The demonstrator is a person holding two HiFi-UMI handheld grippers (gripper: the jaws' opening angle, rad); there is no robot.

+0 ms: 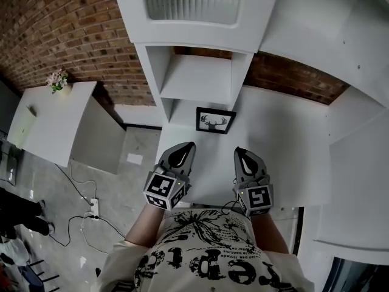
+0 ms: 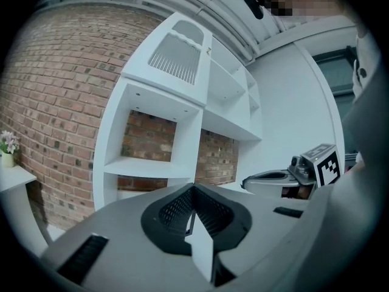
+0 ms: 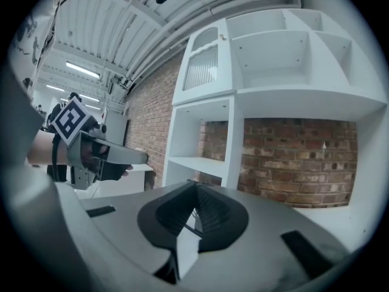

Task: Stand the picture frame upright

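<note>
There was one small black-rimmed picture frame with a deer's-head print [image 1: 216,120]. It was at the back edge of the white tabletop [image 1: 292,151], just at the foot of the tall white shelf unit [image 1: 197,72]. Its face was turned toward the person, and it seemed to stand on its lower edge.

There were two grey hand-held grippers. The left gripper [image 1: 185,146] and the right gripper [image 1: 240,152] hung side by side over the near part of the tabletop. Both were well apart from the frame and pointed toward it. In each gripper view the jaws were pressed together with nothing between them, and each gripper carried one cube with square markers.

The tabletop bore only the frame. Behind the shelf unit ran a red brick wall [image 1: 55,23]. To the left, one low white cabinet [image 1: 55,123] carried one small pot of pink flowers [image 1: 58,81] at its far corner. On the grey floor [image 1: 73,187] lay one white power strip [image 1: 93,207] with trailing black cables.
</note>
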